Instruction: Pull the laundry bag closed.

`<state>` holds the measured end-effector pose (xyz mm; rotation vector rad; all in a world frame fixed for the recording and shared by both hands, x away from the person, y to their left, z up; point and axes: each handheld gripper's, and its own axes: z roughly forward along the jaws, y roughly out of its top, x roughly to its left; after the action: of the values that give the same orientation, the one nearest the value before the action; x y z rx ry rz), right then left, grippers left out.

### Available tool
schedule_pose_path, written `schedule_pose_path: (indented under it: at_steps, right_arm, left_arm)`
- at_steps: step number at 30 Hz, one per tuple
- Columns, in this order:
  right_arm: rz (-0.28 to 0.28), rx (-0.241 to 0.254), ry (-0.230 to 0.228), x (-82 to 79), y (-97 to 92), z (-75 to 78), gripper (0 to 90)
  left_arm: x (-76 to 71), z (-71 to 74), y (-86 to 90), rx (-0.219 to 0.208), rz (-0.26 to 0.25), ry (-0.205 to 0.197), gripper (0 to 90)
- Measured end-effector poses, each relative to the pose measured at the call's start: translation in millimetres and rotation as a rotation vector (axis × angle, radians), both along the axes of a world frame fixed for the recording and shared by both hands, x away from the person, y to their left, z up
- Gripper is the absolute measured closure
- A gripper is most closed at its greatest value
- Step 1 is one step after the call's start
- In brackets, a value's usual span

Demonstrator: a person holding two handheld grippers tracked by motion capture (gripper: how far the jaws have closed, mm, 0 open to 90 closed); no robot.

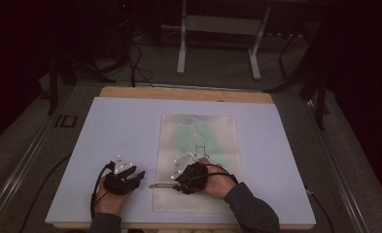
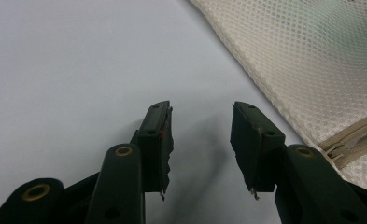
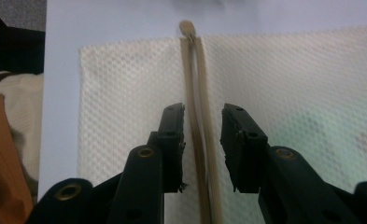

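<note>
dark floor and stand legs sit behind a pale blue board (image 1: 125, 126) on which a mesh laundry bag (image 1: 198, 141) lies flat, something green showing inside it. from above, the right gripper (image 1: 178, 183) rests on the bag's near end, while the left gripper (image 1: 139, 175) waits on bare board just left of the bag.

along the left gripper's jaws, they stand wide with nothing between them; the bag's edge and the end of its zipper (image 2: 354, 142) lie just to their right.

along the right gripper's jaws, they stand narrow astride the zipper track (image 3: 197, 116), not visibly pinching it, and the zipper's far end (image 3: 187, 28) pokes past the bag's edge. to do this well, i judge the jaws should centre on the pull itself, close firmly, then travel straight along the track while the left gripper pins the bag.
</note>
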<state>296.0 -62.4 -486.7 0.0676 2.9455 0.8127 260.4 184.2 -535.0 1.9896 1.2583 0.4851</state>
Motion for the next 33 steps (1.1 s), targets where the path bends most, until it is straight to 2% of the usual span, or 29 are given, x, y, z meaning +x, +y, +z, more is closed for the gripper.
schedule_pose_path:
  at_steps: [9, 24, 33]
  right_arm:
    - [0.027, -0.002, -0.023, -1.1, 23.1, -2.9, 75.1]
    - [0.037, 0.025, -0.013, 2.3, 48.4, -7.3, 75.0]
    - [0.042, 0.01, 0.005, 3.4, 62.9, -10.6, 74.4]
  left_arm:
    - [0.1, 1.4, 6.6, -0.011, 0.023, -0.003, 57.2]
    - [0.4, 1.4, 8.3, -0.011, 0.028, -0.002, 57.2]
    - [0.5, 1.7, 8.8, -0.008, 0.03, 0.003, 57.2]
